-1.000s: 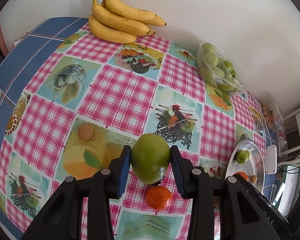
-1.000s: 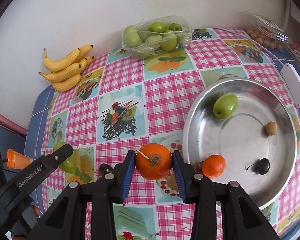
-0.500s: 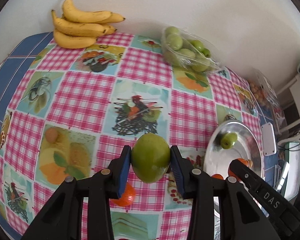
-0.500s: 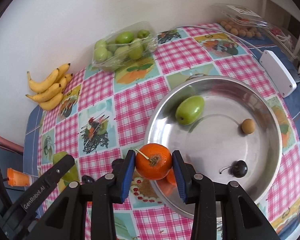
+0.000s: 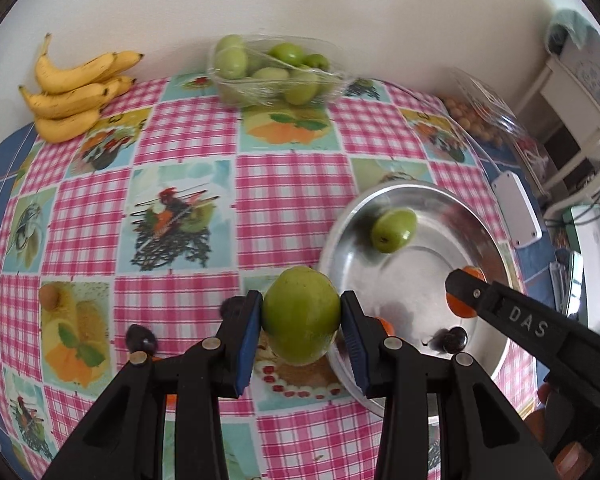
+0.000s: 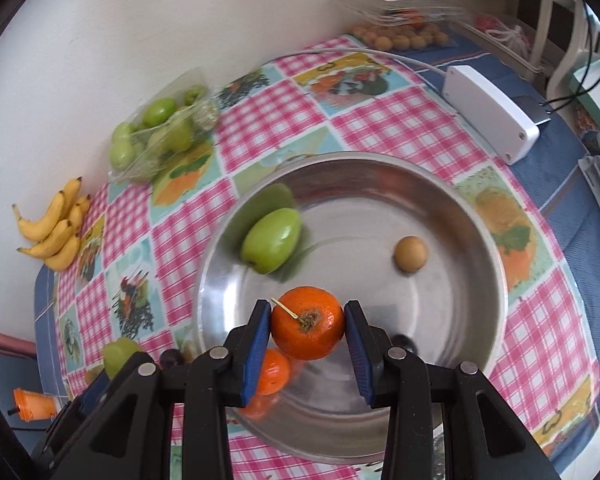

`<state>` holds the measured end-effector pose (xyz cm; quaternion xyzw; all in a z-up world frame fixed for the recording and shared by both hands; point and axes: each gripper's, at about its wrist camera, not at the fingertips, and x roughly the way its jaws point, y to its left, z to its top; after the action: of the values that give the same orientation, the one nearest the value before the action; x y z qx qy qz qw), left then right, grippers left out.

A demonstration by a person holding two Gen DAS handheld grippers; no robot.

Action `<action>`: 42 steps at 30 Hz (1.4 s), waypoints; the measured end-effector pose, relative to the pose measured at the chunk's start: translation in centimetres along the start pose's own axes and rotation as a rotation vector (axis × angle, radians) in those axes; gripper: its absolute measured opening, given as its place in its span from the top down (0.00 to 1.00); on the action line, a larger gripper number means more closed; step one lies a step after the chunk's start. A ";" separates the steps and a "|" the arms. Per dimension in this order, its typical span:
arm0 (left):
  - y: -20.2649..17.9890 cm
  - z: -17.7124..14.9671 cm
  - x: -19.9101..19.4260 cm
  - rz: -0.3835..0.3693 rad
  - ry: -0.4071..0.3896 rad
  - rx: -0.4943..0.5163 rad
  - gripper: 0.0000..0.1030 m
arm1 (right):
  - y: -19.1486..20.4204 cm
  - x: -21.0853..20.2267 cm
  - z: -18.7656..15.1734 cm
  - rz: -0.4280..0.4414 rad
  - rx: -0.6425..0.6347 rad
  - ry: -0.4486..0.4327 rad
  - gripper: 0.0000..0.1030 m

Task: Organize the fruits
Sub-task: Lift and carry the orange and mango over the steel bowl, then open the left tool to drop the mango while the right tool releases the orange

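Both grippers are carrying fruit across the table toward the steel bowl (image 6: pixel 480 216): the right gripper (image 6: pixel 307 330), clamped on an orange (image 6: pixel 306 328), is now hanging over the bowl's inside, while the left gripper (image 5: pixel 301 322), clamped on a green mango (image 5: pixel 301 320), is arriving at the bowl's near-left rim, having left the table's middle.

Soft, even daylight; fisheye bending and dark corners.
Motion blur smears the steel bowl (image 6: pixel 480 216) and bagged green fruit (image 6: pixel 160 136).

Bananas (image 5: pixel 78 86) lie left of the bowl (image 5: pixel 496 240), against the wall.
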<state>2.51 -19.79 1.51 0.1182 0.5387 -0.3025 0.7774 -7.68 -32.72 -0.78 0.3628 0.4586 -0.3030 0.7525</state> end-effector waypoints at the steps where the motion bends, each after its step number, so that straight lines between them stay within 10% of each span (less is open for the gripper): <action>1: -0.6 -0.1 0.2 0.001 0.002 0.017 0.60 | -0.4 0.1 0.1 -0.008 0.010 0.000 0.61; 20: -4.9 0.4 2.2 -0.002 -0.072 0.151 0.63 | -3.0 1.9 0.6 -0.048 0.073 0.038 0.61; 42: -0.8 0.6 2.9 0.058 0.026 -0.032 0.62 | -2.4 3.7 0.1 -0.072 0.051 0.090 0.61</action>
<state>3.19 -21.68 -0.80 0.1251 0.5499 -0.2696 0.7806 -8.02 -34.60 -4.74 0.3784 0.4970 -0.3249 0.7101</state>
